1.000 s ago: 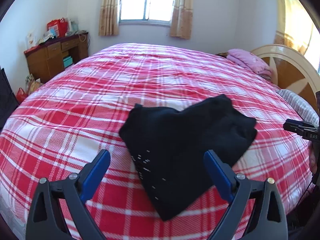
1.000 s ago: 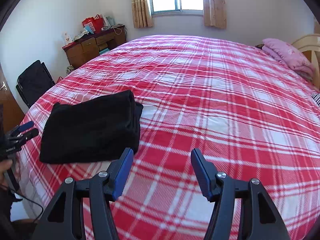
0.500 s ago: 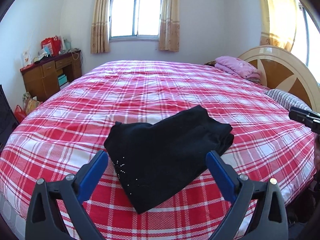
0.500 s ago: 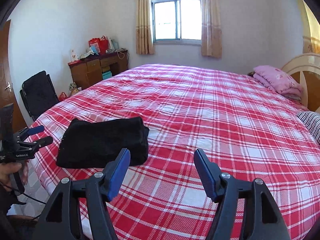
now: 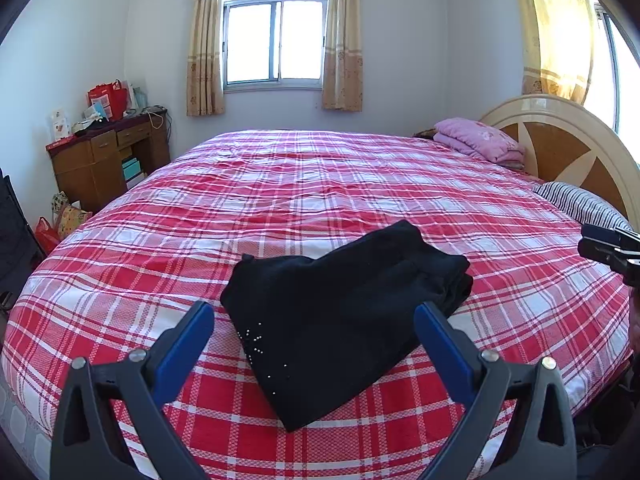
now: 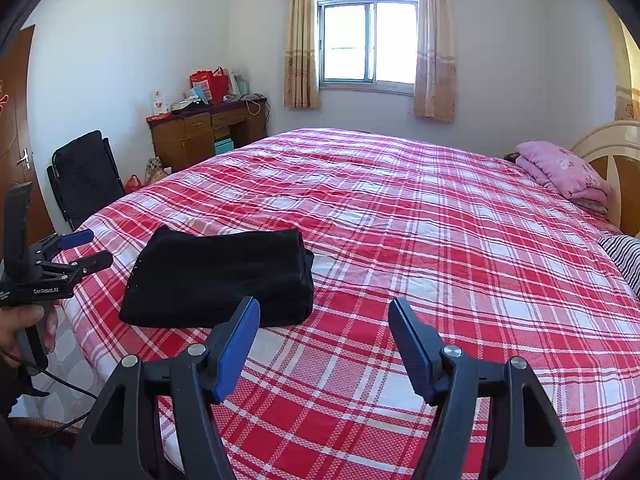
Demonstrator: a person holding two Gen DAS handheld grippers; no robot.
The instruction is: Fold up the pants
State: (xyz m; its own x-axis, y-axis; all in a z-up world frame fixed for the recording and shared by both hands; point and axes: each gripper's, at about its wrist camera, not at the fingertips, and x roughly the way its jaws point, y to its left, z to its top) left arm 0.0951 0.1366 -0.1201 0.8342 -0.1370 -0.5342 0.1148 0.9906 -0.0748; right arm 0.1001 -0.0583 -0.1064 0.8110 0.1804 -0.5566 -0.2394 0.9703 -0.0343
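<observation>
Here we list one pair of black pants [image 5: 344,316], folded, lower centre of frame on the bed [image 5: 320,184]: soft, light, limp; take by the thick folded edge. Both hand-held grippers [image 5: 314,324] [image 6: 324,320] spread, empty.

Bright window [image 5: 274,40] daylight, sharp (fisheye-warped edges)

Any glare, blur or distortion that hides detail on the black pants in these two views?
Left wrist view: sharp; window blown out, bed bowed by fisheye, black pants nearly featureless except pale studs. Right wrist view: sharp too, window overexposed; pants read as a dark folded block, folds barely visible.
</observation>
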